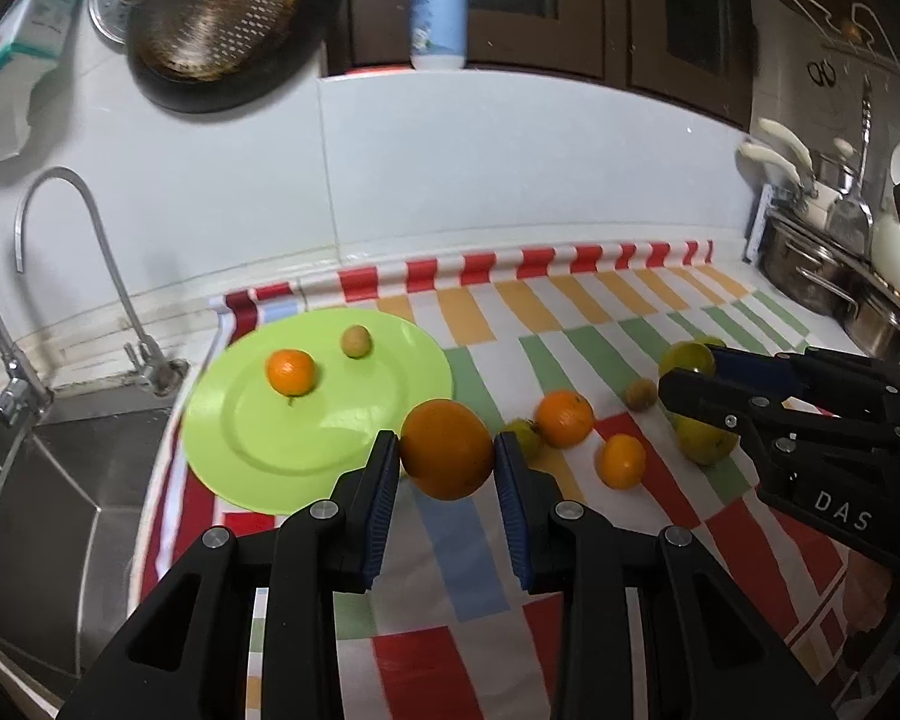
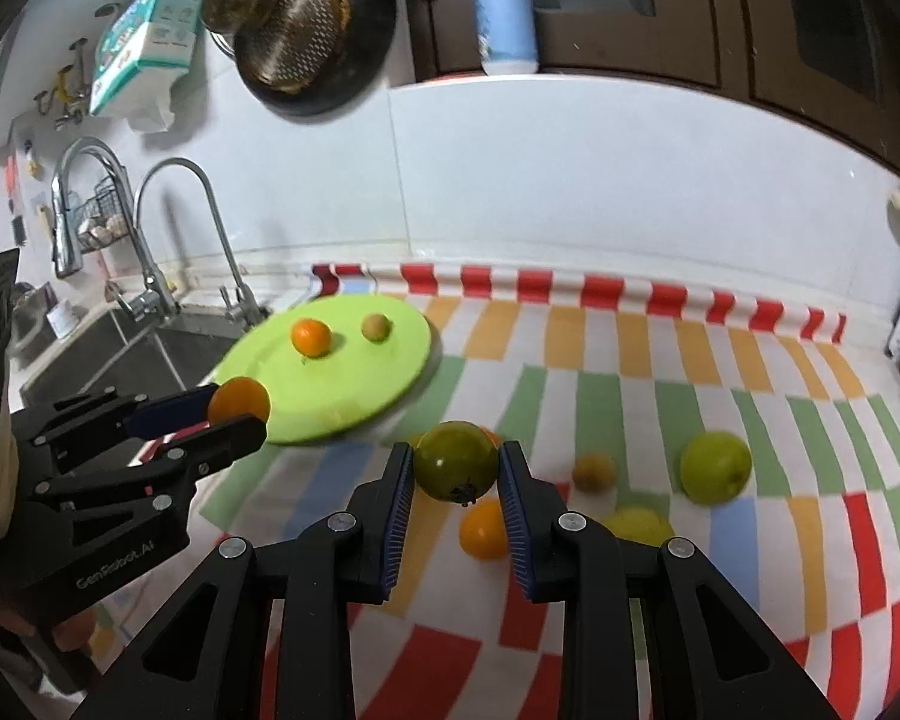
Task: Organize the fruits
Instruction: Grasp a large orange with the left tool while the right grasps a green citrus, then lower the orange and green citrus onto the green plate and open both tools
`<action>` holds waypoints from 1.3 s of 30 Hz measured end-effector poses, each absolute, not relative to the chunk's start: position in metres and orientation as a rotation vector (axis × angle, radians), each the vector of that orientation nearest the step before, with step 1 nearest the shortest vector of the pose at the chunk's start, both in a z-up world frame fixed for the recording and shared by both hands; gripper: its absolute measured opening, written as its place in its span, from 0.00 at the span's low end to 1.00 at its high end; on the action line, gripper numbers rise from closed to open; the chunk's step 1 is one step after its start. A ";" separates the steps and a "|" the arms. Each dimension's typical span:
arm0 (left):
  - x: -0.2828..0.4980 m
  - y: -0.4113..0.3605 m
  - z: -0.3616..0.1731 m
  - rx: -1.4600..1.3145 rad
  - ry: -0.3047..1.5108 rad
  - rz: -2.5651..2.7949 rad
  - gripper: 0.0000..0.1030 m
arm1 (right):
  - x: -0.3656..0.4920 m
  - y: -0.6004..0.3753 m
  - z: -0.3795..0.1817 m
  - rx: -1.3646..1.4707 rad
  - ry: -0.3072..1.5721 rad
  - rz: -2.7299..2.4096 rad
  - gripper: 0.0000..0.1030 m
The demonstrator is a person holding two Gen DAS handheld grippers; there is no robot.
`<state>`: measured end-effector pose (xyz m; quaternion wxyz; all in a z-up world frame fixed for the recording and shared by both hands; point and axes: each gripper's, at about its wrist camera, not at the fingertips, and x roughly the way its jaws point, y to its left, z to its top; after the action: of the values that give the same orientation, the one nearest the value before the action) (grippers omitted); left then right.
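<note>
**Beside the sink: two fruits gripped above the striped cloth**

On the desk, a checked cloth [image 1: 570, 324] of red, orange, green and blue blocks carries a lime-green plate [image 1: 258, 444] near the sink [image 1: 60, 480]. A small orange [image 1: 291, 371] and a small tan fruit [image 1: 355, 341] lie on the plate, apart from each other. The left hand-held gripper [image 1: 447, 450] is clamped on a large orange [image 1: 447, 449], held in front of the plate's near rim. The right hand-held gripper [image 2: 456, 471] is clamped on a green fruit [image 2: 455, 469]. Loose fruit lies on the cloth around it: a green one [image 2: 716, 465], a small brown one [image 2: 594, 471], an orange one [image 2: 481, 531] partly hidden behind a finger, and a yellowish one [image 2: 639, 525], blurred. Two curved taps [image 2: 174, 228] rise by the sink. White tiles back the desk; a metal colander [image 1: 210, 6] hangs above, and pots [image 1: 810, 264] are cut off at the right edge.
</note>
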<state>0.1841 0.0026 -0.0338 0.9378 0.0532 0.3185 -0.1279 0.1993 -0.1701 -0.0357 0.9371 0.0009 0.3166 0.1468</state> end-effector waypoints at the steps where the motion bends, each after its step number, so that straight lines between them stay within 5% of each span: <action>1: 0.184 0.004 -0.031 0.108 0.644 -0.255 0.31 | 0.201 -0.167 -0.032 -0.005 0.635 0.308 0.29; 17: 0.205 0.053 -0.014 0.074 0.601 -0.103 0.31 | 0.246 -0.122 -0.005 -0.017 0.551 0.406 0.29; 39: 0.282 0.101 -0.051 0.056 0.664 -0.036 0.31 | 0.343 -0.049 -0.043 -0.049 0.723 0.463 0.29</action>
<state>0.2816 0.1010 -0.0509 0.9448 0.0273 0.3259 -0.0176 0.3432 -0.0486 -0.0432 0.9089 -0.0238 0.3506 0.2246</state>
